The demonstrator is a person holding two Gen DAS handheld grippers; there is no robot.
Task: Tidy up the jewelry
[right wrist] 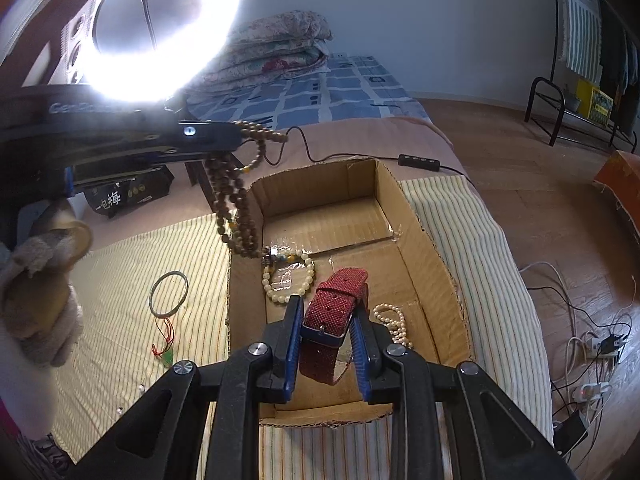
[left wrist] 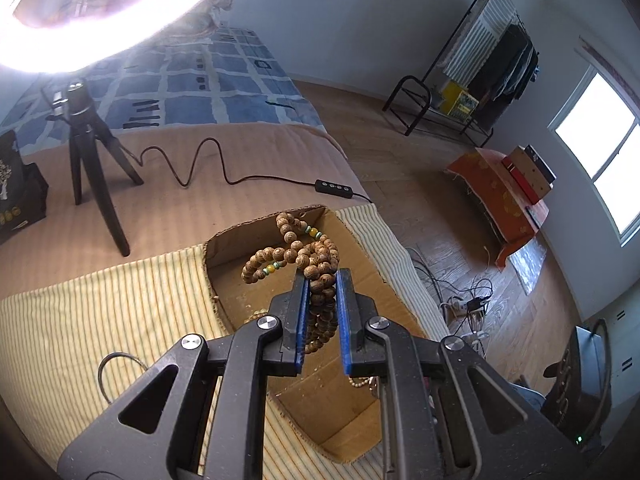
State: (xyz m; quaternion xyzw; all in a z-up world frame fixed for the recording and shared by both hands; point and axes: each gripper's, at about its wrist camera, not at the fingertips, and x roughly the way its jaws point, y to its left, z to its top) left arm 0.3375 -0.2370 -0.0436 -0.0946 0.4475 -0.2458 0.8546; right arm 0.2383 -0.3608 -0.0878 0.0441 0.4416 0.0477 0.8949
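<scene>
My left gripper (left wrist: 322, 276) is shut on a long wooden bead strand (left wrist: 316, 258) and holds it above the open cardboard box (left wrist: 360, 240). The strand also shows in the right wrist view (right wrist: 234, 204), dangling over the box's left wall (right wrist: 246, 280). My right gripper (right wrist: 327, 308) is shut on a red woven watch strap (right wrist: 334, 316) above the box's near end. Inside the box lie a cream bead bracelet (right wrist: 288, 280) and a pearl strand (right wrist: 394, 322). A thin metal bangle (right wrist: 169, 294) and a red cord with a green pendant (right wrist: 166, 344) lie on the striped cloth left of the box.
The box sits on a yellow striped cloth (right wrist: 120, 320) on a bed. A ring light (right wrist: 168, 32) on a small tripod (left wrist: 94, 160) stands behind it, with its cable and switch (left wrist: 334, 187). A black packet (right wrist: 120, 196) lies at the left. Floor cables and a clothes rack (left wrist: 472, 80) are at the right.
</scene>
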